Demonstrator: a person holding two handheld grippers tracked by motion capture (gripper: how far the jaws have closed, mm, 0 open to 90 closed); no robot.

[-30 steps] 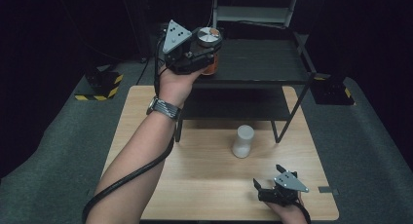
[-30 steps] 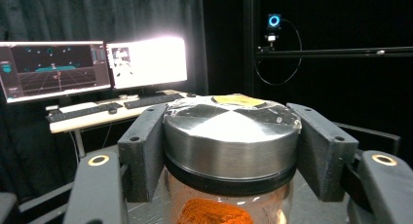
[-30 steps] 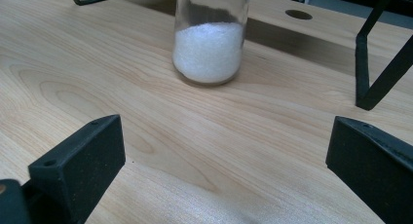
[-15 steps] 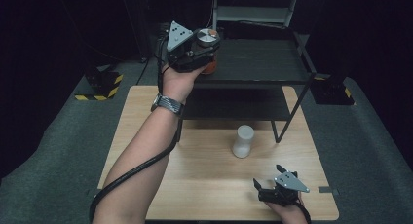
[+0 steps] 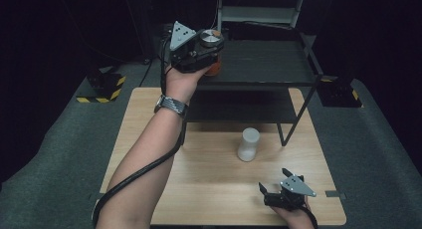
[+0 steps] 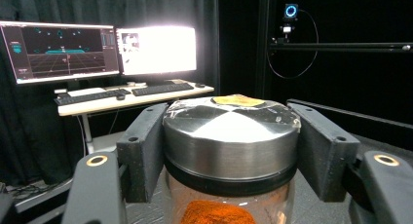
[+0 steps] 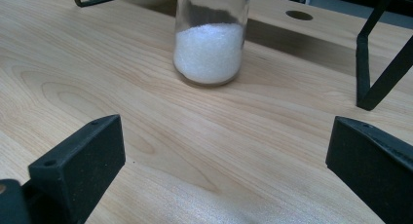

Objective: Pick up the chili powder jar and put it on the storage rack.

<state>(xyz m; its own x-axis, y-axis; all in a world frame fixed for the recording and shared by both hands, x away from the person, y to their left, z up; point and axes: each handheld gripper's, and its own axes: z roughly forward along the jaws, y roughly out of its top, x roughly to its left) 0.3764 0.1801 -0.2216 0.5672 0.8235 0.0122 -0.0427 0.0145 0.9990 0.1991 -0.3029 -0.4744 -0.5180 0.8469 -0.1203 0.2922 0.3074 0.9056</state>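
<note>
- Jar (image 6: 230, 151) with the silver lid and orange powder sits at the front left corner of the black rack's (image 5: 268, 64) top shelf, pretty much upright.
- Left gripper (image 5: 211, 52) is clamped right on that lid, a jaw pressed against each side of it.
- Right gripper (image 5: 278, 186) hangs out low near the front right corner of the wooden table (image 5: 209, 174), jaws spread wide, nothing between them.
- Second jar (image 7: 210, 36), white grains inside, stands on the table just ahead of the right gripper, near the rack's front leg.
</note>
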